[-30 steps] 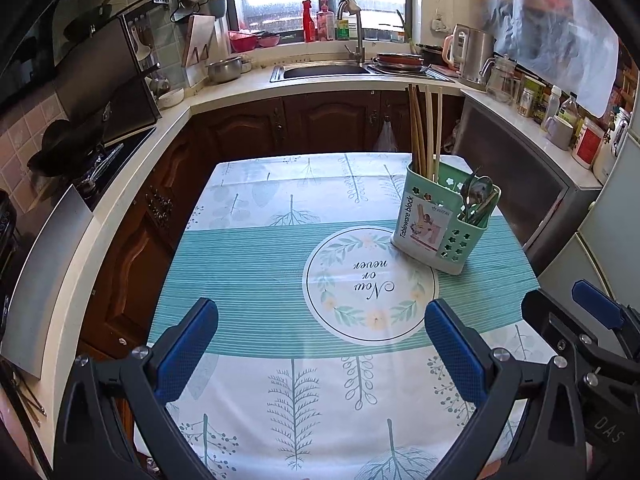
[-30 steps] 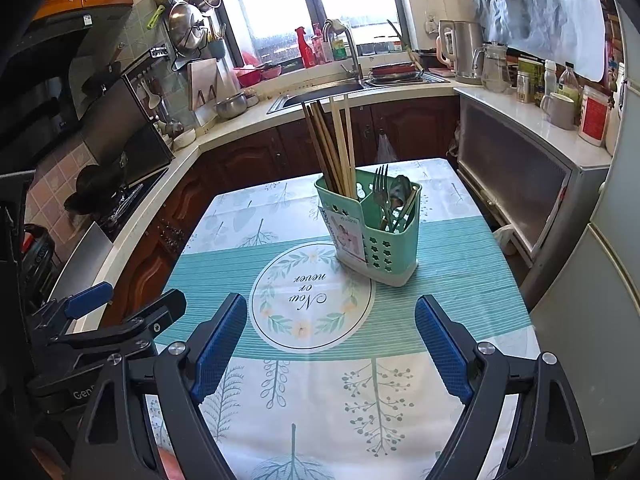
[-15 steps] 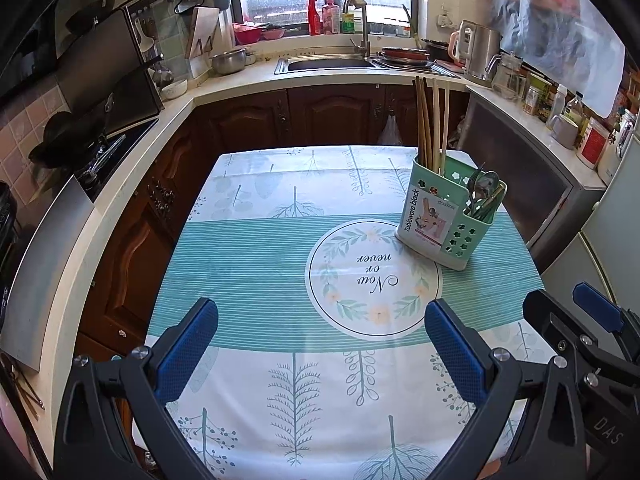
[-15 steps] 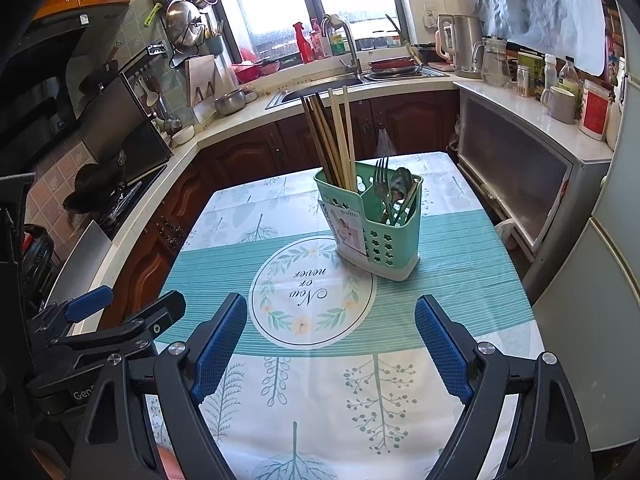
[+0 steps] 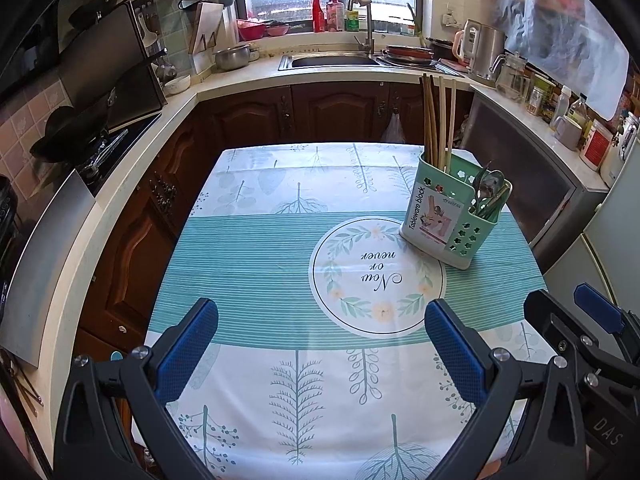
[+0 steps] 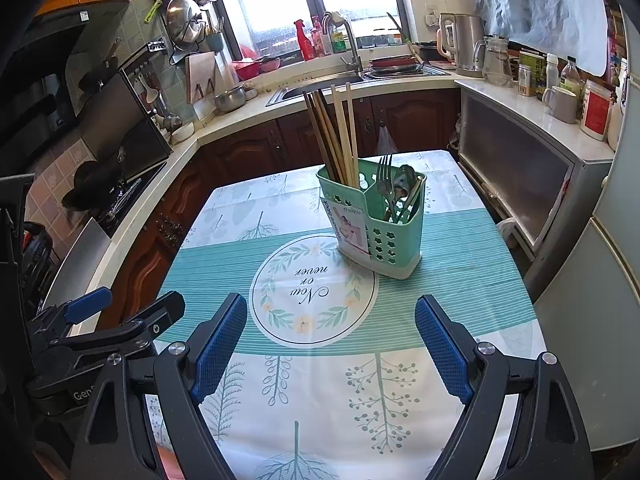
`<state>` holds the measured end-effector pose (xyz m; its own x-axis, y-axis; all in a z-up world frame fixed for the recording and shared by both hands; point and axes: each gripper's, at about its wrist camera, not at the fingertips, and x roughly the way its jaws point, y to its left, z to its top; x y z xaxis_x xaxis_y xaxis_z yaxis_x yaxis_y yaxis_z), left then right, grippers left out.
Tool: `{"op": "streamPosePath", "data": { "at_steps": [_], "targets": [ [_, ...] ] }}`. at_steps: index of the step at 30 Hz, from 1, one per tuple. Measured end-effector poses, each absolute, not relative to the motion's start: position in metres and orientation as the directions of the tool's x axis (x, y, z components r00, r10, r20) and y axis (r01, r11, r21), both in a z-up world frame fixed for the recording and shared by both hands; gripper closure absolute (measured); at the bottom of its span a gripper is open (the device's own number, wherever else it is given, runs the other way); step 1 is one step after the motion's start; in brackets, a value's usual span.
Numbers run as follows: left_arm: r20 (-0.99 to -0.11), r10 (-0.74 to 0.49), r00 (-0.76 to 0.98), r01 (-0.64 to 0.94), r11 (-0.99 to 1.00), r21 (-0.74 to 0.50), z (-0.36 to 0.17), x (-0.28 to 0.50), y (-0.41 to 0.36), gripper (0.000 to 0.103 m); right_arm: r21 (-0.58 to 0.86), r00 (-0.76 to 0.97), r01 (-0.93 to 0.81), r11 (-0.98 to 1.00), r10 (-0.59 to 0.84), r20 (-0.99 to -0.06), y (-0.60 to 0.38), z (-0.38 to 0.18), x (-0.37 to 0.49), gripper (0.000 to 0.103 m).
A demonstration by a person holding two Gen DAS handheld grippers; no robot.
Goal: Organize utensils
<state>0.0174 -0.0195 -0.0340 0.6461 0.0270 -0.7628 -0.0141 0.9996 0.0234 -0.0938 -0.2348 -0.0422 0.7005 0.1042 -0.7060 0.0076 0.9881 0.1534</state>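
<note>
A mint green tableware caddy (image 5: 452, 220) stands on the table's right half; it also shows in the right wrist view (image 6: 380, 232). Its rear compartment holds several chopsticks (image 6: 336, 132), upright. Its front compartment holds a fork and spoons (image 6: 394, 188). My left gripper (image 5: 320, 340) is open and empty over the near left of the table. My right gripper (image 6: 332, 344) is open and empty over the near edge, well short of the caddy.
The table carries a teal and white cloth (image 5: 260, 264). Brown cabinets and a counter with a sink (image 5: 336, 60) wrap the far side. A stove with a pan (image 5: 76, 132) is left. A fridge (image 6: 600, 280) stands close on the right.
Both grippers have drawn back and risen slightly, so the caddy and table sit a little farther away in both views. The jaws stay open.
</note>
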Motion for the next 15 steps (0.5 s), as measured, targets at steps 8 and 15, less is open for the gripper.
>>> {"op": "streamPosePath", "data": {
  "at_steps": [8, 15],
  "targets": [
    [-0.764, 0.026, 0.644, -0.015, 1.000, 0.021, -0.0347, 0.0170, -0.0189, 0.001, 0.152, 0.701, 0.008, 0.988, 0.103, -0.706, -0.2343, -0.0420, -0.0934, 0.016],
    [-0.761, 0.032, 0.648, -0.021, 0.999, 0.024, -0.0375, 0.0160, -0.0170, 0.001, 0.153, 0.700, 0.007, 0.988, 0.105, -0.706, -0.2345, -0.0414, -0.0940, 0.016]
  ]
}}
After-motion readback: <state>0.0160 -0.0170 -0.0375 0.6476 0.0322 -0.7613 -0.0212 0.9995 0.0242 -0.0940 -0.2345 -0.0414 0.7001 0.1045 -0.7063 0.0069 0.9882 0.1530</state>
